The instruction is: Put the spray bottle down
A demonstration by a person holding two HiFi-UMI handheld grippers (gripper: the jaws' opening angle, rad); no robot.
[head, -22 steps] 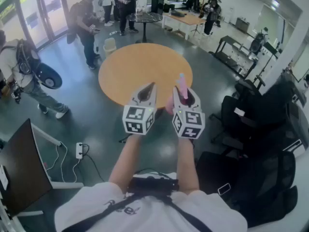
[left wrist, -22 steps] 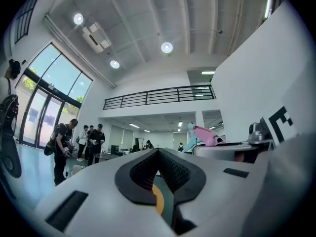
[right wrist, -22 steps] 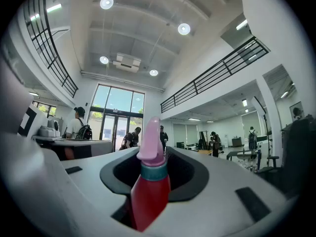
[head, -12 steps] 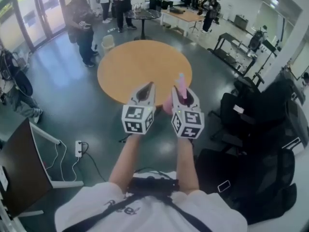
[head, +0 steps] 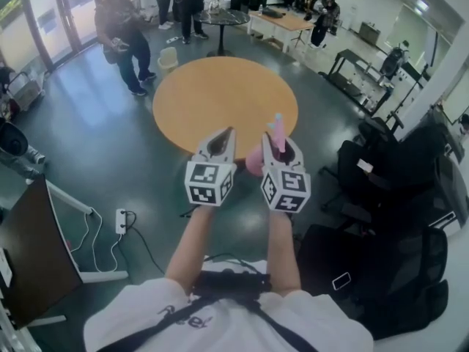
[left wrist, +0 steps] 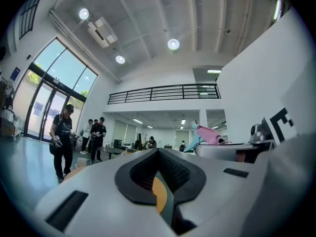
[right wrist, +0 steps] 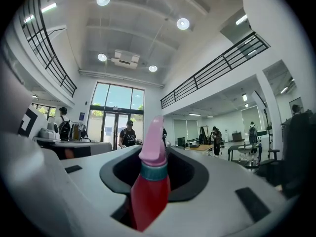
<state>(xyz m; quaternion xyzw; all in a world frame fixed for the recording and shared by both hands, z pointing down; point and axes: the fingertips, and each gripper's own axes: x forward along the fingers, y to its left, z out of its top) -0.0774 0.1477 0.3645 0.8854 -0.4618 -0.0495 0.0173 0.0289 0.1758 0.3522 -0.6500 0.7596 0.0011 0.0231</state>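
Note:
A pink spray bottle point(head: 277, 130) with a teal collar stands upright between the jaws of my right gripper point(head: 283, 142), which is shut on it. In the right gripper view its red-pink body point(right wrist: 149, 191) fills the gap of the right gripper point(right wrist: 165, 154), nozzle up. My left gripper point(head: 229, 130) is level beside it, jaws together and nothing in them. The left gripper view shows its tips point(left wrist: 158, 151) meeting, with the bottle's head point(left wrist: 210, 134) off to the right. Both grippers hover over the near edge of a round orange table point(head: 220, 97).
Black office chairs point(head: 396, 167) crowd the right side. A dark desk panel point(head: 29, 255) and a power strip point(head: 121, 221) with cables lie at the left. Several people point(head: 121, 35) stand beyond the table near a small black table point(head: 220, 17).
Both grippers have kept their place, the bottle still held in the right one. A person with a backpack at the left has walked out of view.

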